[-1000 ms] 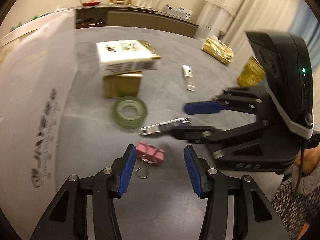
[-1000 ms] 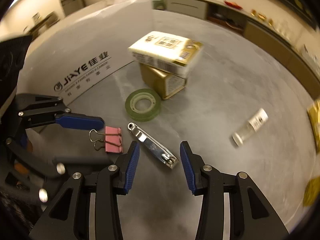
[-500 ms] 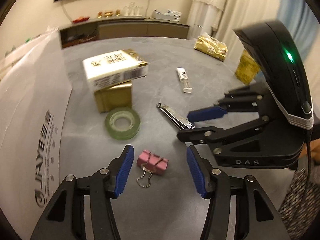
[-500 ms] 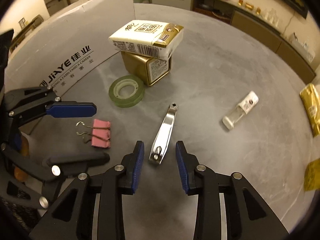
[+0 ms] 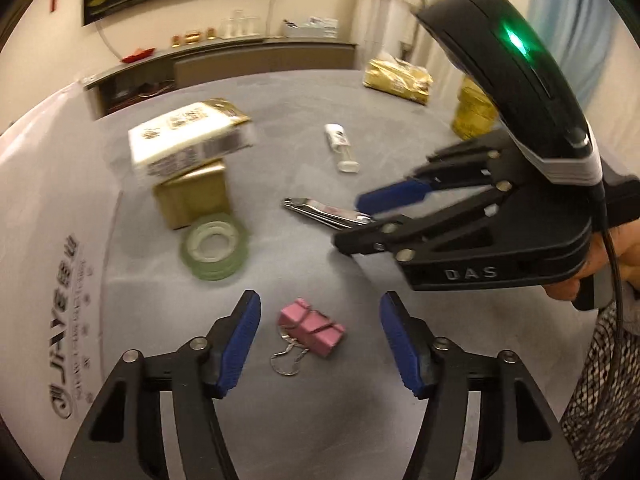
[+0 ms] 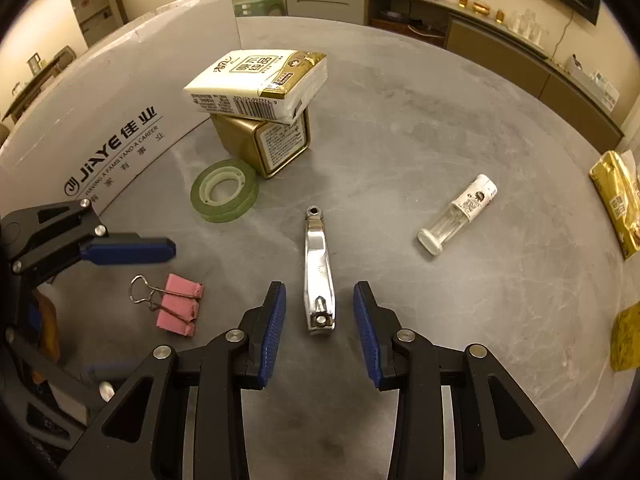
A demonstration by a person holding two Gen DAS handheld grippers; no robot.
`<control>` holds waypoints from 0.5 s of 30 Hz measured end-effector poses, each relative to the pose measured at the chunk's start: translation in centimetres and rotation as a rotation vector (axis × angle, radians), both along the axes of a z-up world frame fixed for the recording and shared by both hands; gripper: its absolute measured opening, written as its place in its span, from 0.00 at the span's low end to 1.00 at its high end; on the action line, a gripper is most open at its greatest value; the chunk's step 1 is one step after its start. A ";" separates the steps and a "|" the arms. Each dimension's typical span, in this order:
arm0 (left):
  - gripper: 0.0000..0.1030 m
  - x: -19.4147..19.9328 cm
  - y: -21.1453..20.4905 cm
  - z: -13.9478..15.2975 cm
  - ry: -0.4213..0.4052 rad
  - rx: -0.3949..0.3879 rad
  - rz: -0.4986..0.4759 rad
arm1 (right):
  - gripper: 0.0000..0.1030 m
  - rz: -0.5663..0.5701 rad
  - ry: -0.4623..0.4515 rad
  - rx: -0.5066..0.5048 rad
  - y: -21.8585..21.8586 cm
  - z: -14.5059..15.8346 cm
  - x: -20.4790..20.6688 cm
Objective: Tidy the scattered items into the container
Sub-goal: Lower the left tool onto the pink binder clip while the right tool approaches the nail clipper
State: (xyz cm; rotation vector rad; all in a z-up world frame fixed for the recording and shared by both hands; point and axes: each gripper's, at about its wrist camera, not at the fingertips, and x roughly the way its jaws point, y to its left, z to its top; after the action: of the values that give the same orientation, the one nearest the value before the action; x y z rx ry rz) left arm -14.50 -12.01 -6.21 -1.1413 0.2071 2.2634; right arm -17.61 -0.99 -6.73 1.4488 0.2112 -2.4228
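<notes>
A pink binder clip (image 5: 312,326) lies on the grey table between the blue pads of my open left gripper (image 5: 320,344), touching neither. A steel nail clipper (image 6: 318,272) lies lengthwise, its near end between the fingers of my open right gripper (image 6: 320,320), with a gap on both sides. The left wrist view shows the right gripper (image 5: 350,222) low over the nail clipper (image 5: 324,212). The white cardboard box (image 6: 100,120) stands at the left.
A green tape roll (image 6: 224,190) lies beside a gold tin (image 6: 268,140) with a tissue pack (image 6: 256,80) on top. A small clear bottle (image 6: 460,216) lies to the right. Gold packets (image 6: 616,208) sit at the table's right edge. A person's hand (image 5: 616,256) holds the right gripper.
The right gripper has swung round so the nail clipper now lies lengthwise between its fingers, whose gap has narrowed slightly. The left gripper stays over the pink clip, its view tilted up.
</notes>
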 end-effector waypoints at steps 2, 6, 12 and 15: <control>0.60 0.0 -0.4 -0.3 -0.064 0.031 0.020 | 0.28 -0.042 -0.027 -0.029 0.8 0.0 -0.6; 0.60 1.4 -1.9 0.2 -0.156 0.185 0.052 | 0.27 -0.091 -0.027 -0.021 2.0 0.0 -0.8; 0.60 1.5 -1.1 1.3 0.050 0.008 0.069 | 0.30 -0.080 -0.011 -0.013 1.8 -0.2 -1.3; 0.60 1.5 -1.0 1.8 0.076 0.033 0.051 | 0.32 -0.069 -0.001 0.002 2.4 -0.5 -1.7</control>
State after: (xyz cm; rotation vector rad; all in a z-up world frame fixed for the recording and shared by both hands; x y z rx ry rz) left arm -13.00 -13.01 -4.42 -1.0565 0.1721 2.3489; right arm -19.28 1.39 -7.26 1.4814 0.1658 -2.4761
